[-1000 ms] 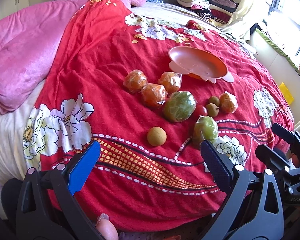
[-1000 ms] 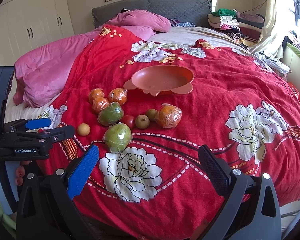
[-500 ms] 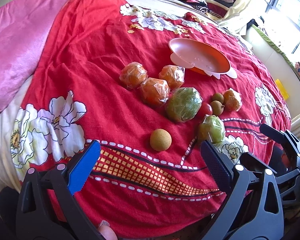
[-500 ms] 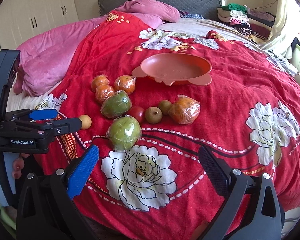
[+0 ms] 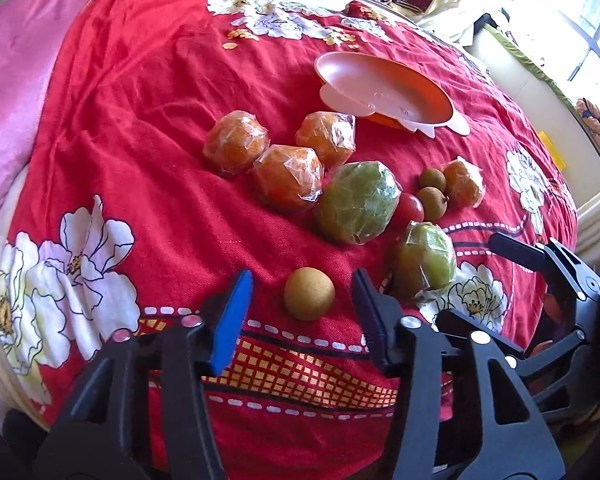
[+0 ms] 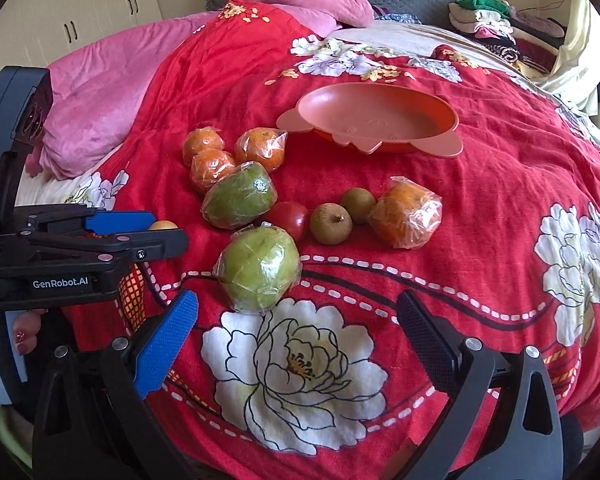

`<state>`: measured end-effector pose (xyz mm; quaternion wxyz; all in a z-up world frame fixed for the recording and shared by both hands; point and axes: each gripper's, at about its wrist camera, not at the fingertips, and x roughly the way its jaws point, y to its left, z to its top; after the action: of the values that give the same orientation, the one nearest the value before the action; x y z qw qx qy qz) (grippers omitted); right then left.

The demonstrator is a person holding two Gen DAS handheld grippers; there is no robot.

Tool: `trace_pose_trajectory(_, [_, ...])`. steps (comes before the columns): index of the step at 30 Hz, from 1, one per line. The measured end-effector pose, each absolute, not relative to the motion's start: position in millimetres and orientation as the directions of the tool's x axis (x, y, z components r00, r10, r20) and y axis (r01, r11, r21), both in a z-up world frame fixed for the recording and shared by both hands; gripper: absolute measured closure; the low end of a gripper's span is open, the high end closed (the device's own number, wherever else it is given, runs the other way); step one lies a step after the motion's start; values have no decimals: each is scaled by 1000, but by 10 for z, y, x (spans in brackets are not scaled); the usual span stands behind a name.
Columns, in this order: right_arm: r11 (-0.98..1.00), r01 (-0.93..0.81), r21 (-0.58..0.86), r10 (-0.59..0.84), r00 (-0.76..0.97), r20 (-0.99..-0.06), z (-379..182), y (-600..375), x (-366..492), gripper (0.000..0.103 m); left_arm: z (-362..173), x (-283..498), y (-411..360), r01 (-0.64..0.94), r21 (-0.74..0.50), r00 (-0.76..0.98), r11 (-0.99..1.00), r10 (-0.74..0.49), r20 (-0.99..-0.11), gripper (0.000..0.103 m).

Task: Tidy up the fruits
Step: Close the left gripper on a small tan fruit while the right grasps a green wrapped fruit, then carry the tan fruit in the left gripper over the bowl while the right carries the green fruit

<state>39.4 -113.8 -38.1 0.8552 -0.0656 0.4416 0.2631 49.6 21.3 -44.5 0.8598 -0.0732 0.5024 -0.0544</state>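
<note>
A small round tan fruit is being framed between the fingers of the left gripper, whose jaws have just been closing but are not yet pressing on it. The right gripper is being held wide apart above a white flower print, just near of a wrapped green fruit. An orange dish is lying farther back on the red bedspread

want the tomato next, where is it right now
In the right wrist view, the red tomato lies mid-blanket, wedged between two wrapped green fruits, with a brown fruit just right.
</note>
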Motion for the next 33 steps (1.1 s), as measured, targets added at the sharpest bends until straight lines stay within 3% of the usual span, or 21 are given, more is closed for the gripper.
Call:
trace_pose_trajectory(4, [842, -525, 126, 404, 458, -792, -412, -1064, 409, 7, -431, 458, 185, 47, -182, 486, 982, -182, -855, 70])
trace_pose_trajectory(6, [837, -533, 126, 407, 451, -794, -424, -1027, 424, 24, -431, 445, 156, 61, -174, 484, 983, -182, -856, 77])
trace_pose_trajectory(15, [797, -585, 149, 450, 412, -792, -490, -887, 521, 56, -525, 503, 137, 78, -186, 459, 979, -201, -865, 80])
trace_pose_trajectory(33, [801, -546, 246, 524, 441, -729, -187, -1239, 421, 59, -484, 487, 150, 66, -203, 472, 977, -210, -856, 86])
